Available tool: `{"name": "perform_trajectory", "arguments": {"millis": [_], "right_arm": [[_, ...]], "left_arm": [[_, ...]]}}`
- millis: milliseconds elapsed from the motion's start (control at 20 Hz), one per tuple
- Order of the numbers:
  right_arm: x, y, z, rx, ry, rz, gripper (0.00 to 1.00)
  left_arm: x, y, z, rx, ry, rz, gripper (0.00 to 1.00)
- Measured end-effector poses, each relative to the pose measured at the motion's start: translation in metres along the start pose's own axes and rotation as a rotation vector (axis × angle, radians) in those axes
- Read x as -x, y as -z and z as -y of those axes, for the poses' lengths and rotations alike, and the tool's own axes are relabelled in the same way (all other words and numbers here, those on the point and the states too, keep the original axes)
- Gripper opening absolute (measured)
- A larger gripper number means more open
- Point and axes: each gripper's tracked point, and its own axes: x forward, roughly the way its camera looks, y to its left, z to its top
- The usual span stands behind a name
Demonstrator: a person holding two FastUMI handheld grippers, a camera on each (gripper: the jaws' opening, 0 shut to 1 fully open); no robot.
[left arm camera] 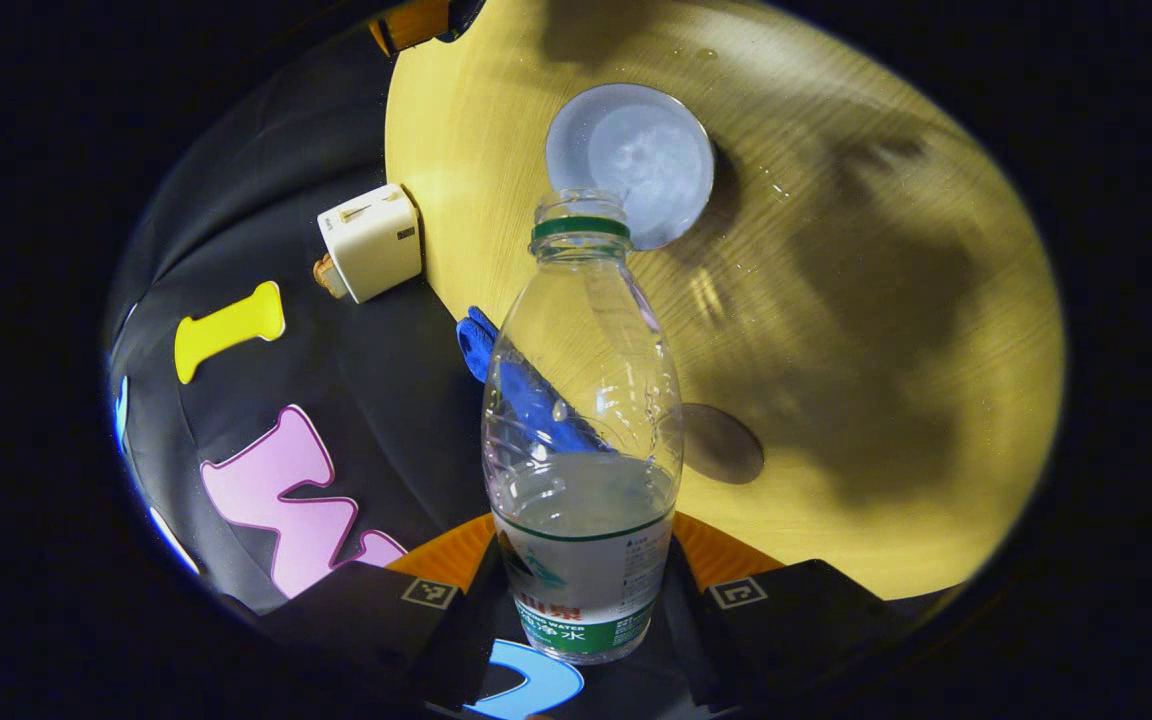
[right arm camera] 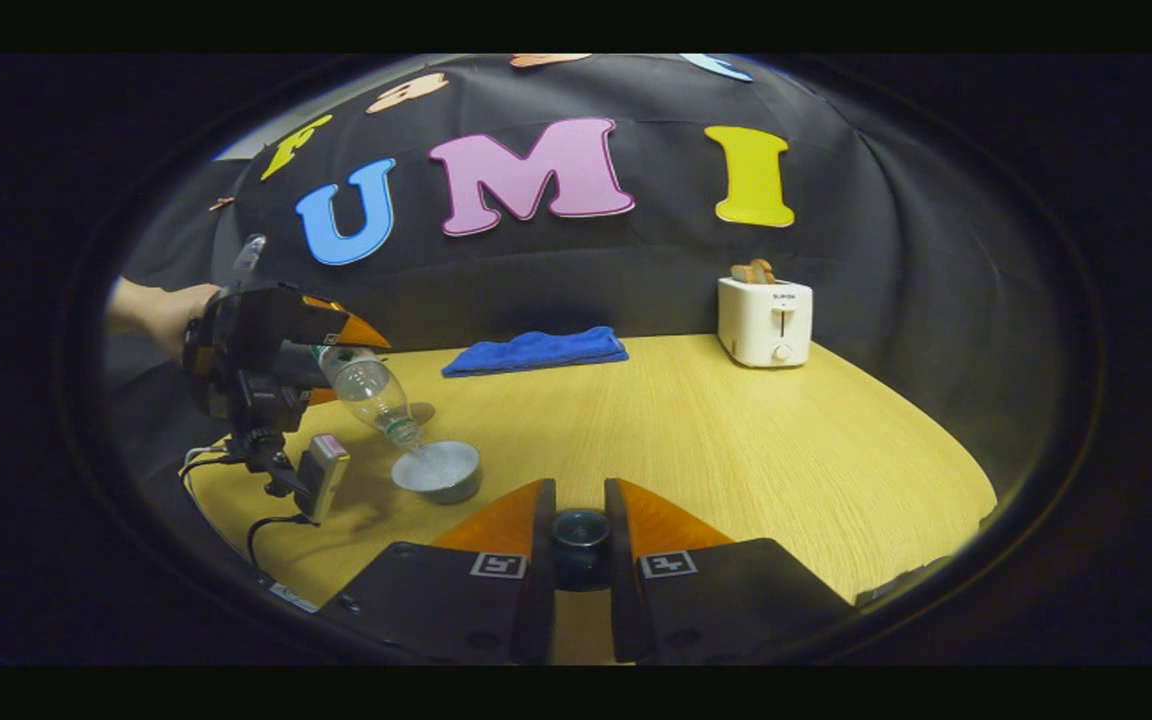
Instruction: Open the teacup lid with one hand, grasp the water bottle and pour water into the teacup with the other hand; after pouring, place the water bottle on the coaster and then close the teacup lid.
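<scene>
Nearest to me in the left gripper view, my left gripper (left arm camera: 584, 600) is clenched on the water bottle (left arm camera: 581, 420), one black finger pressing each side of its labelled lower body. The bottle is clear ribbed plastic with a green neck ring and no cap, about a third full. Its long axis runs straight away from my fingers, with the open mouth right at the near rim of the teacup (left arm camera: 631, 160), a round, pale, shallow bowl. The right gripper view shows this bottle tilted mouth-down toward the cup. Beside the bottle on the smooth yellow wooden table (left arm camera: 836, 350) lies a flat, dark, round coaster (left arm camera: 724, 445). Through the plastic I see a soft blue cloth (left arm camera: 478, 340), folded, at the table's far edge, and beyond it a boxy white toaster (left arm camera: 372, 240).

In the right gripper view, my right gripper (right arm camera: 581, 545) grips the teacup lid (right arm camera: 581, 530), a small, dark, round, glossy piece squeezed between the two orange-edged fingers, low over the table near its front edge. Off to the side, a hand (right arm camera: 161, 310) holds the left gripper, cables trailing under it.
</scene>
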Motion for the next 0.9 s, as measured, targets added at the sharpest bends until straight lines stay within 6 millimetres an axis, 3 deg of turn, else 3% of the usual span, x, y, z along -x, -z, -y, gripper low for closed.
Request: {"name": "perform_trajectory", "arguments": {"millis": [50, 100, 250, 300, 400, 450, 550, 600, 650, 900], "right_arm": [[0.0, -0.001, -0.002, 0.006, -0.006, 0.001, 0.22], [0.0, -0.002, -0.004, 0.009, -0.011, 0.002, 0.27], [-0.001, -0.004, -0.008, 0.009, -0.024, 0.001, 0.27], [-0.002, -0.004, -0.009, 0.01, -0.027, -0.002, 0.22], [-0.002, -0.004, -0.01, 0.006, -0.028, -0.004, 0.31], [-0.002, -0.004, -0.011, 0.003, -0.029, -0.007, 0.31], [-0.001, -0.006, -0.012, 0.005, -0.028, -0.009, 0.22], [-0.002, -0.008, -0.011, 0.011, -0.026, -0.007, 0.22], [-0.003, -0.01, -0.01, 0.014, -0.024, -0.007, 0.27], [-0.006, -0.02, -0.008, 0.027, -0.015, -0.009, 0.29]], "left_arm": [[0.0, -0.001, -0.001, -0.005, -0.001, 0.001, 0.76], [0.001, -0.001, -0.002, -0.013, -0.003, 0.003, 0.76], [0.003, -0.002, -0.004, -0.031, -0.007, 0.007, 0.76], [0.003, -0.002, -0.005, -0.036, -0.007, 0.007, 0.76], [0.003, -0.002, -0.006, -0.041, -0.012, 0.007, 0.75], [0.003, -0.002, -0.006, -0.04, -0.015, 0.004, 0.76], [0.004, -0.003, -0.004, -0.025, -0.011, 0.007, 0.76], [0.004, -0.002, -0.004, -0.022, -0.013, 0.005, 0.76], [0.004, -0.002, -0.003, -0.019, -0.013, 0.005, 0.75], [0.007, -0.002, 0.001, 0.071, -0.024, 0.019, 0.76]]}}
